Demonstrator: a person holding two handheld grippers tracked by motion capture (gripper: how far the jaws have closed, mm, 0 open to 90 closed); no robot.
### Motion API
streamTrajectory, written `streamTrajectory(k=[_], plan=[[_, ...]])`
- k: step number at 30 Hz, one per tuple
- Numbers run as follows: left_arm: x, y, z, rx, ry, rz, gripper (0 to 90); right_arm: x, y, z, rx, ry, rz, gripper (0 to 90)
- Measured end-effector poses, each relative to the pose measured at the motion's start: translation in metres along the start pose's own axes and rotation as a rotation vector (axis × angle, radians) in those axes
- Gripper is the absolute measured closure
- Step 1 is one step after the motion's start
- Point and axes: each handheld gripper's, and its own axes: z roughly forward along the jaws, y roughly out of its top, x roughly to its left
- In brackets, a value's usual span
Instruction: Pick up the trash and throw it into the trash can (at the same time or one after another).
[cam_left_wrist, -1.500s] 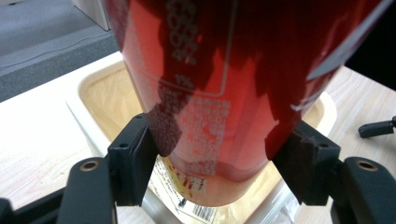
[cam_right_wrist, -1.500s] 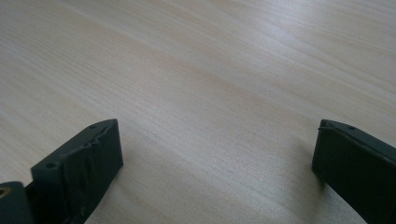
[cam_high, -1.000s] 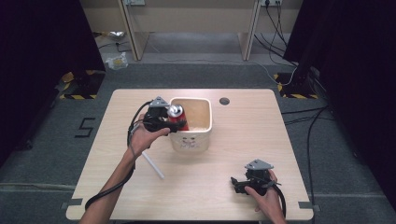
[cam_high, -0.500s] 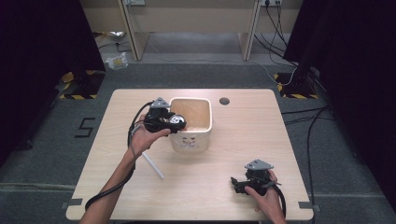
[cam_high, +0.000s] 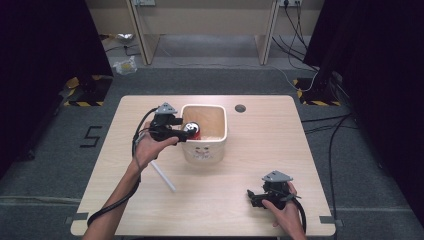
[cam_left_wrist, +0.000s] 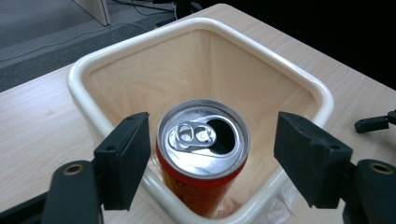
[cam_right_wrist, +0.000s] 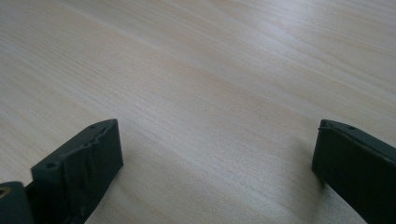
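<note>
The red can (cam_left_wrist: 202, 156), its top already opened, stands upright inside the cream bin (cam_left_wrist: 79, 70) against the near wall, likely just let go there. The left gripper (cam_left_wrist: 212, 161) has just been opening; its jaws flank the can with gaps on both sides, clear to lift away. The right gripper (cam_high: 256, 195) rests wide and empty on the desk (cam_high: 260, 150), out of the way.

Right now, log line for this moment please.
left gripper: just opened, pads off can | can: in bin | right gripper: open, idle
</note>
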Motion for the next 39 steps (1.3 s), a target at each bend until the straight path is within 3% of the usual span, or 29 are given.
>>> streamTrajectory(k=[14,25,34,39], plan=[[0.013,-0.009,-0.035,-0.027,0.035,-0.025,25.4,0.000,0.000,0.000,-0.001,0.000,-0.001,1.9],[0.022,-0.025,-0.052,-0.044,0.051,-0.049,25.6,0.000,0.000,0.000,0.000,0.000,-0.001,1.9],[0.032,-0.054,-0.052,-0.025,0.084,-0.094,25.9,0.000,0.000,0.000,0.000,0.000,0.000,1.9],[0.032,-0.072,-0.045,0.002,0.111,-0.100,26.5,0.000,0.000,0.000,-0.001,-0.001,-0.001,1.9]])
